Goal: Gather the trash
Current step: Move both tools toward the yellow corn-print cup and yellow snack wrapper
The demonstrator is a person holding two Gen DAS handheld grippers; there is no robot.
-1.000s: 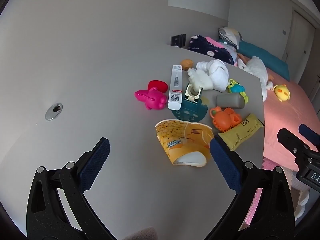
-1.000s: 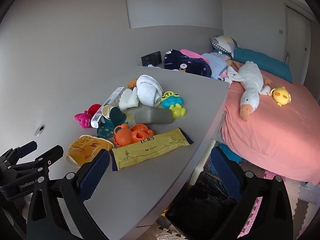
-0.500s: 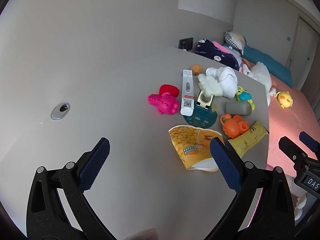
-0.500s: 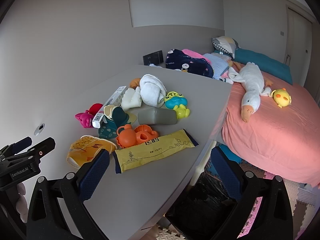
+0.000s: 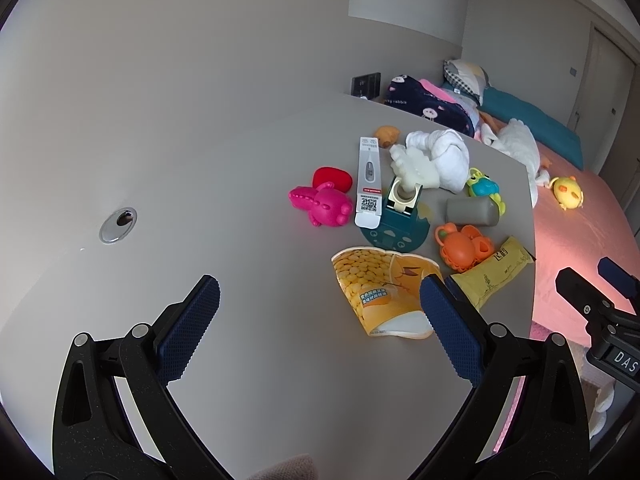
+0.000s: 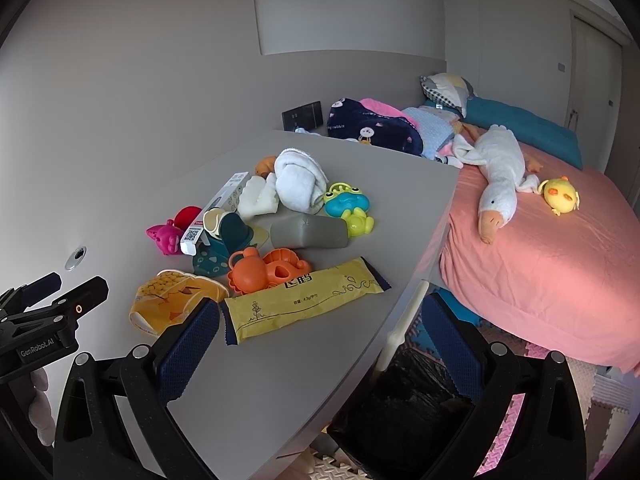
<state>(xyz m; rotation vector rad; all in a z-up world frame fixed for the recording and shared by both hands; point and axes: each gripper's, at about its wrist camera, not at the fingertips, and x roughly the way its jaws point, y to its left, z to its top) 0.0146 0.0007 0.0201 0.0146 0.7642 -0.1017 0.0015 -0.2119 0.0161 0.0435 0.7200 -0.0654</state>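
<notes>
So both tools empty, jaws spread wide. Left tool (image 5: 316,312) hovers over the worktop (image 5: 200,160) w/ the squashed yellow cup (image 5: 380,292) just ahead and to its right, touching-close to the right finger; cup lies on its side, mouth toward the camera, long axis roughly running away from the tool. Right tool (image 6: 320,336) sits at the worktop's near edge, yellow snack wrapper (image 6: 304,304) right in front, long axis crosswise to the fingers, left end by the left finger. Probably left is nearer the cup, right nearer the wrapper. Toys (pink dino (image 5: 320,206), orange crab (image 6: 264,270), frog (image 6: 348,204)) aren't trash, I'd guess. Black-lined bin (image 6: 404,404) on the floor below the worktop edge, between the right tool's fingers; contents can't tell, too dark.
</notes>
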